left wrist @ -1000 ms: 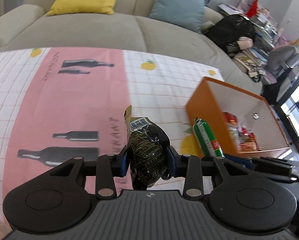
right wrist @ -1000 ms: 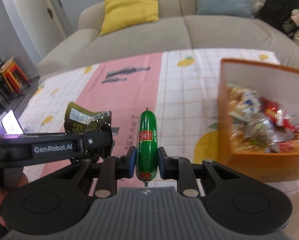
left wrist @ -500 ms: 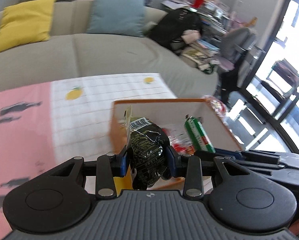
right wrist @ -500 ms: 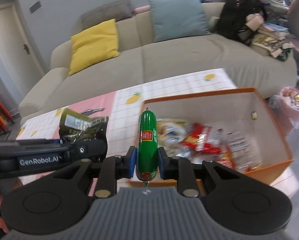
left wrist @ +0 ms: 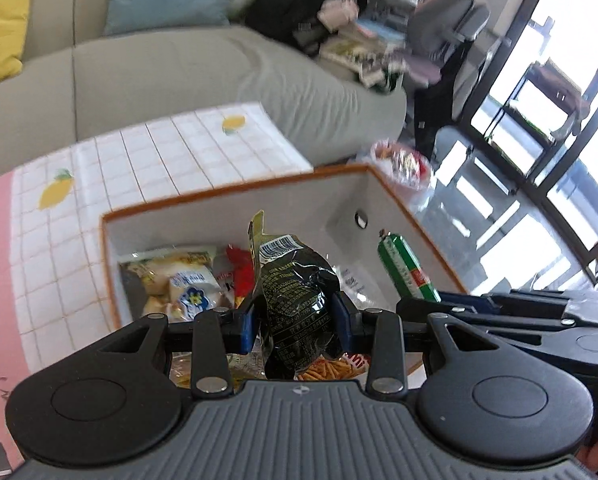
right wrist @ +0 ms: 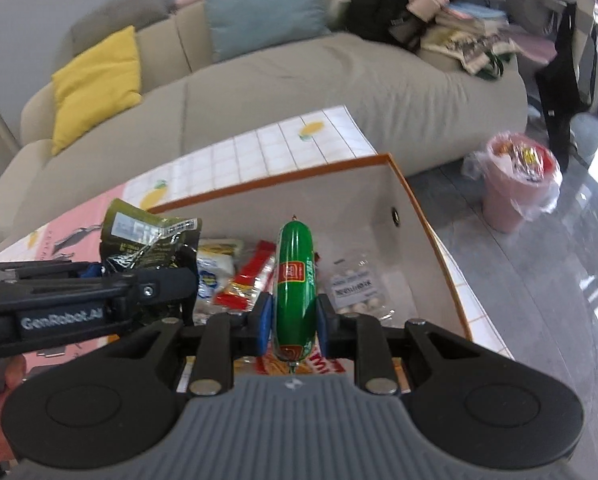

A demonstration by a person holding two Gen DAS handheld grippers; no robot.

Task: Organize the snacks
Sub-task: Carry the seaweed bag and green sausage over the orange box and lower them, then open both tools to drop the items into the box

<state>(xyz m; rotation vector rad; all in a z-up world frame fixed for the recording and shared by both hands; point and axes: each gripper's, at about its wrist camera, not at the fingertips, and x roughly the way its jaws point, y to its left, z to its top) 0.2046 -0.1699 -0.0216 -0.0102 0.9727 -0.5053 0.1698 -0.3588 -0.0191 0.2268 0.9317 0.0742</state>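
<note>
My left gripper (left wrist: 295, 320) is shut on a dark green snack pouch (left wrist: 295, 300) with a barcode label, held above the orange-rimmed box (left wrist: 227, 196). To its right, my right gripper (right wrist: 293, 322) is shut on a green sausage stick (right wrist: 295, 280), upright over the same box (right wrist: 283, 184). The sausage (left wrist: 405, 268) also shows in the left wrist view, and the pouch (right wrist: 151, 248) in the right wrist view. Several packets lie in the box: a pale bag (left wrist: 183, 280), a red pack (right wrist: 247, 280) and a clear bag of white balls (right wrist: 355, 288).
The box stands at the right end of a table with a pink and white lemon-print cloth (left wrist: 159, 156). A beige sofa (right wrist: 299, 84) with yellow and teal cushions lies behind. A pink bin (right wrist: 515, 188) lined with plastic stands on the floor to the right.
Both grippers have swept right from over the pink cloth to above the box, each keeping its snack. The box interior now fills the middle of both views.
</note>
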